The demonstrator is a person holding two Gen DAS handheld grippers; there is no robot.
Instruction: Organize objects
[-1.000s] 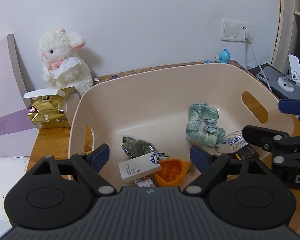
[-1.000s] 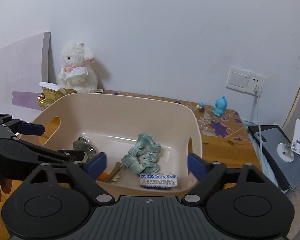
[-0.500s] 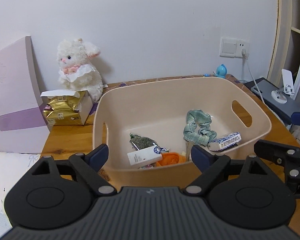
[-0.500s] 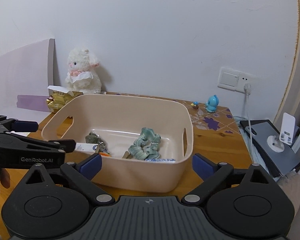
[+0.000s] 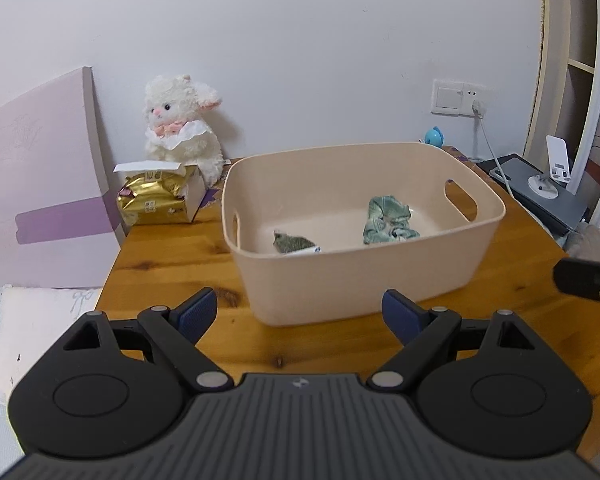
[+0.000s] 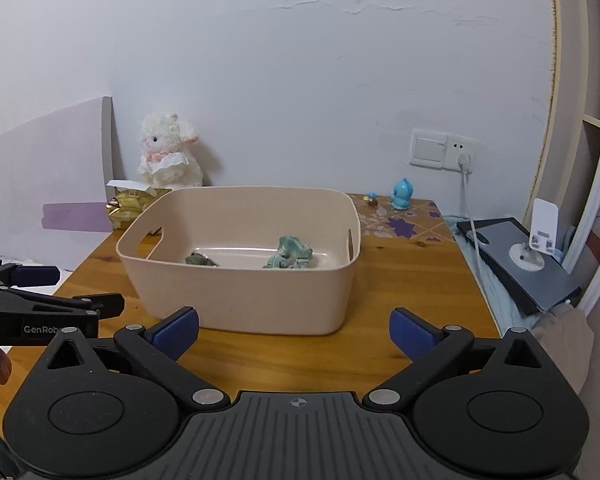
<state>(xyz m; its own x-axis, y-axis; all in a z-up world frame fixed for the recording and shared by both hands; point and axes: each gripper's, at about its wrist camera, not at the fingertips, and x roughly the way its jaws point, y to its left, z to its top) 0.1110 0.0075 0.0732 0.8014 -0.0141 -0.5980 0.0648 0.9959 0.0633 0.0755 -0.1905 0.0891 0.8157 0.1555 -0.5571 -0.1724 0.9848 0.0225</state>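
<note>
Inside the beige plastic handled bin (image 5: 364, 276) lie a green checked fabric scrunchie (image 5: 387, 220) and a dark green foil packet (image 5: 292, 242); both the left gripper (image 5: 300, 310) and right gripper (image 6: 294, 330) hold their fingers apart, empty.

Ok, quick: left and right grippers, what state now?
Left gripper: open, holding nothing.
Right gripper: open, holding nothing.

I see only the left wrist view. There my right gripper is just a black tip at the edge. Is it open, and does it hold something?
Observer: In the right wrist view the right gripper is open, with nothing between its fingers.
Operator: What stands behind the beige bin, near the socket?
Observer: A small blue figurine, seen whole, with a tiny mushroom-like toy beside it.
Operator: Does the figurine touch the beige bin?
Observer: No, it stands apart, on the table.
</note>
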